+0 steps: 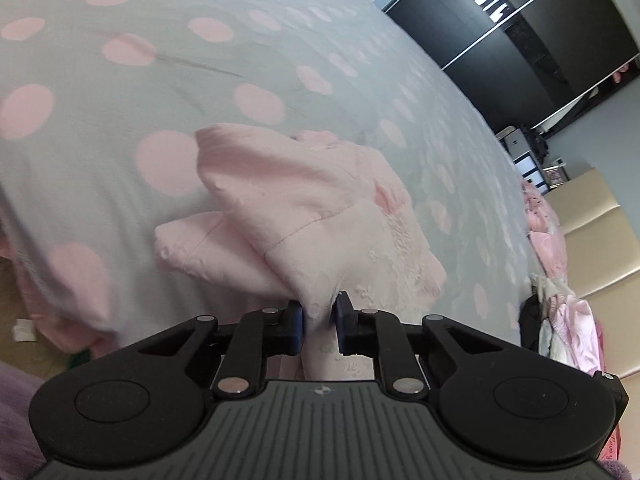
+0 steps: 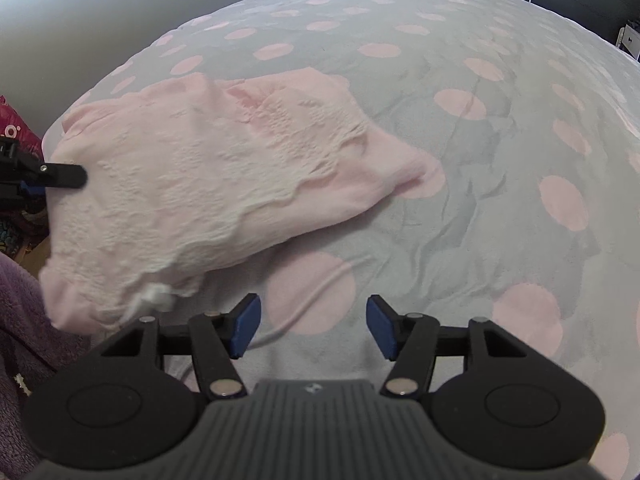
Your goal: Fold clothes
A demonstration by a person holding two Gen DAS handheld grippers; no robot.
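- We see the left gripper with its blue pads clamped on a pinch of the pink embroidered garment, which rises off the bedspread toward the pads.
- We see the right gripper with its pads standing well apart, nothing between them; a thin white cord lies below them.
- The garment lies bunched on the grey bedspread with pink dots; one end is lifted at the left.
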